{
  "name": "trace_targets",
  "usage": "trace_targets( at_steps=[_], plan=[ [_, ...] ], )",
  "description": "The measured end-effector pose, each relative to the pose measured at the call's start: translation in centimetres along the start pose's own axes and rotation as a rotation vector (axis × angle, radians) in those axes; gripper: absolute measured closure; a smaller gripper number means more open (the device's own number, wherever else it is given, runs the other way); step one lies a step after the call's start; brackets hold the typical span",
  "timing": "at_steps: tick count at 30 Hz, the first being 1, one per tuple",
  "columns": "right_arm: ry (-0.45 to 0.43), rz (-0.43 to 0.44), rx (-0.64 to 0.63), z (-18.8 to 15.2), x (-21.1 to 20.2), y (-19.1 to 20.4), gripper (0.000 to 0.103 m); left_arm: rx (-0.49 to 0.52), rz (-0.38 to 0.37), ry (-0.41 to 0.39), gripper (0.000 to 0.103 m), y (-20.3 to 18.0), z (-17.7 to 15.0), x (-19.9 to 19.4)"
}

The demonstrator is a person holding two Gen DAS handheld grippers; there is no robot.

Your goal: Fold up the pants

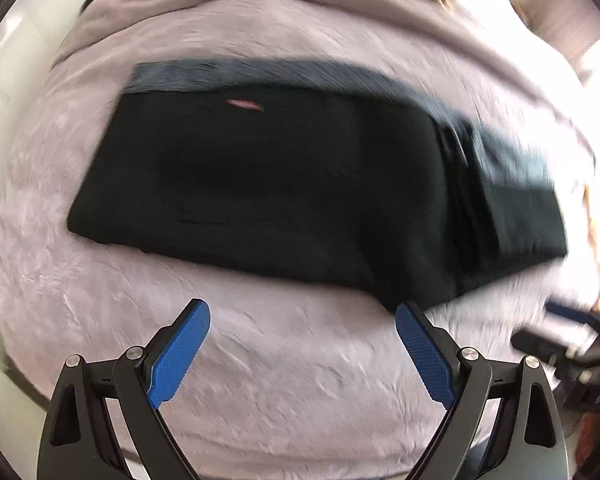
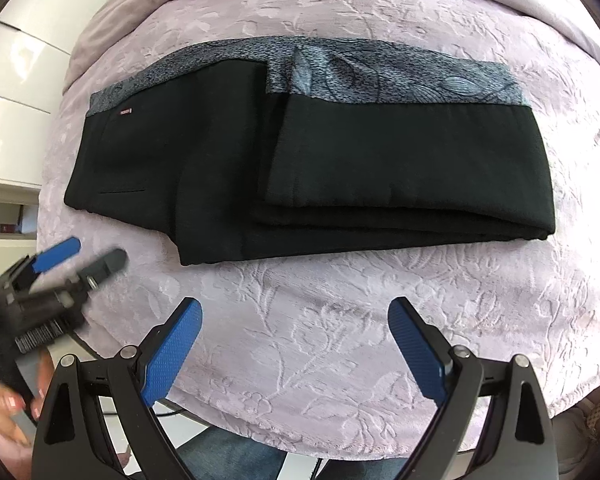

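Lilac blanket bears folded black pants; left hand-held gripper and right hand-held gripper gape empty.

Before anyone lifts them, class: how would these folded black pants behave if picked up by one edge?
The pants would probably flop and unfold, since the layers lie loose with soft rounded edges. Pushed, they would likely bunch rather than slide, because the plush blanket looks grippy. They won't roll.

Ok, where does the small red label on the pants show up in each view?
Left wrist view: red label, upper centre-left, blurred, on the black pants just below the grey patterned band.
Right wrist view: red label, upper left, at the same band's lower edge.
Shared landmark: the grey patterned band along the pants' far edge.
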State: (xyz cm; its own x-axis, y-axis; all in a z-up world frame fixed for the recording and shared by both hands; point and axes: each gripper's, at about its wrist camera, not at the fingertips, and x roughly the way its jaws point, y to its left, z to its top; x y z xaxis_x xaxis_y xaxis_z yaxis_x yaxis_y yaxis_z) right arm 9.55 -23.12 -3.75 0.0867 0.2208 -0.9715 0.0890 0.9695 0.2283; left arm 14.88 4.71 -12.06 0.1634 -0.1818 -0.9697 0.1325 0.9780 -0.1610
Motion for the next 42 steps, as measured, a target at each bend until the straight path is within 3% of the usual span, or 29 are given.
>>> trace_targets(
  at_steps=[6, 10, 12, 15, 23, 28, 31, 34, 35, 36, 37, 39, 42],
  plan=[
    [0.022, 0.020, -0.040, 0.4, 0.7, 0.9, 0.007, -0.368, -0.159, -0.124, 0.008, 11.3, 0.9, 0.5],
    [0.036, 0.034, -0.071, 0.4, 1.4, 1.7, 0.007, -0.481, -0.260, -0.138, 0.008, 14.9, 0.1, 2.8],
    [0.045, 0.044, -0.089, 0.3, 1.8, 2.2, 0.007, -0.530, -0.369, -0.159, 0.008, 15.5, -0.3, 3.9],
    [0.061, 0.054, -0.113, 0.4, 2.5, 2.9, 0.007, -0.545, -0.448, -0.194, 0.008, 15.8, -0.2, 4.6],
    [0.069, 0.071, -0.141, 0.4, 3.1, 3.7, 0.007, -0.582, -0.412, -0.179, 0.008, 15.3, 0.9, 6.4],
    [0.058, 0.078, -0.140, 0.6, 3.0, 3.6, 0.007, -0.527, -0.405, -0.267, 0.008, 14.3, 1.3, 4.1],
    [0.062, 0.082, -0.138, 0.8, 3.2, 3.5, 0.007, -0.605, -0.402, -0.188, 0.008, 15.6, 1.1, 7.1],
    [0.060, 0.094, -0.143, 1.1, 3.4, 3.6, 0.007, -0.669, -0.413, -0.185, 0.010, 16.3, 1.1, 8.3],
    [0.060, 0.098, -0.149, 1.2, 3.5, 3.7, 0.007, -0.675, -0.390, -0.193, 0.016, 16.2, 1.4, 8.0],
    [0.059, 0.100, -0.156, 1.5, 3.5, 3.8, 0.007, -0.664, -0.357, -0.203, 0.040, 15.9, 1.6, 7.7],
    [0.055, 0.104, -0.160, 1.8, 3.4, 4.0, 0.007, -0.624, -0.272, -0.199, 0.052, 15.2, 2.2, 7.2],
    [0.035, 0.110, -0.163, 2.8, 2.9, 4.1, 0.007, -0.519, -0.167, -0.242, 0.066, 13.7, 2.4, 5.6],
    [-0.018, 0.133, -0.154, 5.5, 0.9, 4.1, 0.007, -0.290, 0.021, -0.323, 0.068, 10.0, 2.6, 2.8]
  ],
)
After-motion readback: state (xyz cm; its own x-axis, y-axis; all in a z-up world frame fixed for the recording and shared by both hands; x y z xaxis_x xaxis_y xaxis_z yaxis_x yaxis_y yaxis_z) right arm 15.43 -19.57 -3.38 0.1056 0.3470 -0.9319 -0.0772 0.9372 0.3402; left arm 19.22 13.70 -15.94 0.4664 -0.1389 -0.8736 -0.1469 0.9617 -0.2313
